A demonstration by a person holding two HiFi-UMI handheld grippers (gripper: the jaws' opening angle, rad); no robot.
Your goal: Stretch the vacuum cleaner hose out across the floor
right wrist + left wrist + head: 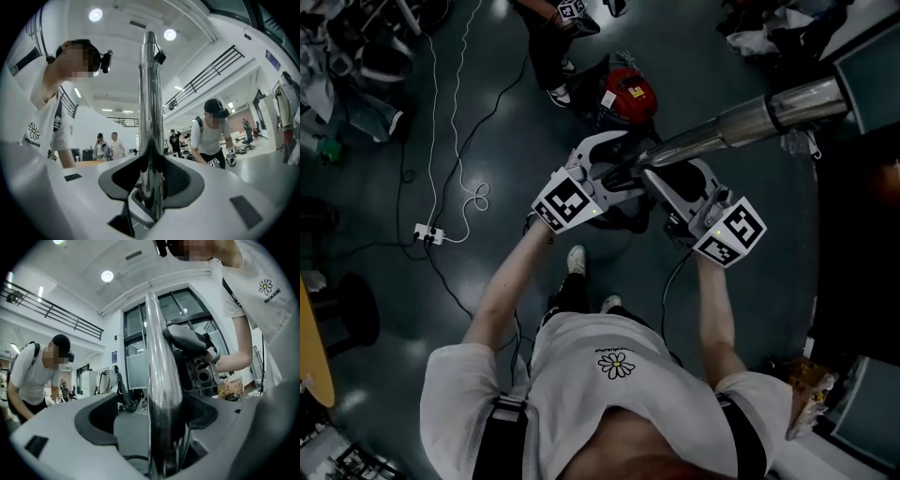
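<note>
A chrome vacuum tube (750,117) slants across the head view, held up at chest height between both grippers. My right gripper (670,192) is shut on the tube (150,93), with both pads pressing its sides in the right gripper view (151,180). My left gripper (614,164) stands open around the tube's lower end. In the left gripper view (154,413) the tube (159,362) runs up between the jaws with a clear gap on its left. The red vacuum cleaner (628,94) sits on the floor beyond. Its hose is lost in the dark under the grippers.
A white cable and power strip (429,232) lie on the floor to the left, with black cords nearby. Another person (548,47) stands by the red cleaner. A dark cabinet (862,234) lines the right side. A wooden table edge (314,356) is at lower left.
</note>
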